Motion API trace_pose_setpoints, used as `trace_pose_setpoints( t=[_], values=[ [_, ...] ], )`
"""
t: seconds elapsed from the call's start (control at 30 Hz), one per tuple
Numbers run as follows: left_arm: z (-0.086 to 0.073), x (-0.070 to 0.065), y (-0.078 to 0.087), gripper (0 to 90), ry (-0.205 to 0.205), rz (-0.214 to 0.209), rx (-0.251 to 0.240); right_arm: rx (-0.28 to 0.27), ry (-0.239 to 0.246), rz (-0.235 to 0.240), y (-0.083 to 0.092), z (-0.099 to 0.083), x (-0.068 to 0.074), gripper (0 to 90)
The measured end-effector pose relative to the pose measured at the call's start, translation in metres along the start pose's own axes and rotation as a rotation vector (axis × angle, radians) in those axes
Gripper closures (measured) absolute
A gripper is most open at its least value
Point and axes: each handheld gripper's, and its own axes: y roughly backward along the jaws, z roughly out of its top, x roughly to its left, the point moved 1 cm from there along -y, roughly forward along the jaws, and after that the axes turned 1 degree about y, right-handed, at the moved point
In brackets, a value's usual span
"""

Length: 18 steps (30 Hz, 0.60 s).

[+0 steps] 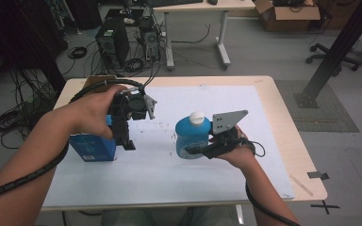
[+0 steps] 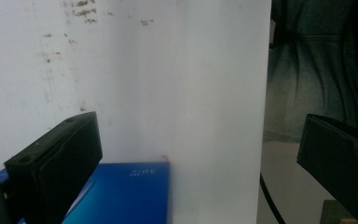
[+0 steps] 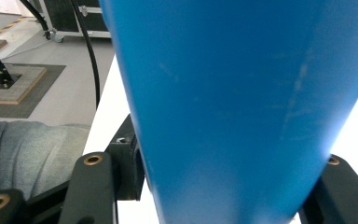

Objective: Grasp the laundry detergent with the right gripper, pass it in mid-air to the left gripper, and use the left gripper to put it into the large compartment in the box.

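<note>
High view shows, nearest to the person, the right gripper [image 1: 194,149] pinching the lower body of a blue bottle [image 1: 193,136] with a white cap [image 1: 196,117]. The bottle stands upright on the white mat [image 1: 179,174], about in the middle of the table [image 1: 283,108]. In the right gripper view the blue wall of the bottle [image 3: 242,107] sits between the two black jaws, which press on it from both sides.

To the left, the left gripper [image 1: 127,141] hangs with its jaws spread, pointing down just beside the right edge of a blue box [image 1: 92,147] that stands on the mat. In the left gripper view the jaws are wide apart and hold nothing; the top of the blue box [image 2: 121,196] lies low between them, closer to the left jaw.

I judge that the bottle is already grasped, and the step in hand is either lifting it or taking the box. The next move calls for bringing the open gripper over the box so that both jaws go around it, then closing.

About writing: small pale characters are on the box top in the left gripper view, but they are too blurred to read. The front of the box carries a pale print in the high view, also not readable. On the bottle I see no label.
</note>
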Motion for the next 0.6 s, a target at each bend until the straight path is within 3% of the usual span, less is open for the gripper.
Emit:
trace_pose_setpoints(
  t=[0.6],
  values=[
    [0.009,0.001,-0.012,0.2,-0.006,-0.01,0.001,0.003,-0.029,0.019,-0.032,-0.013,0.003,43.4]
  ],
)
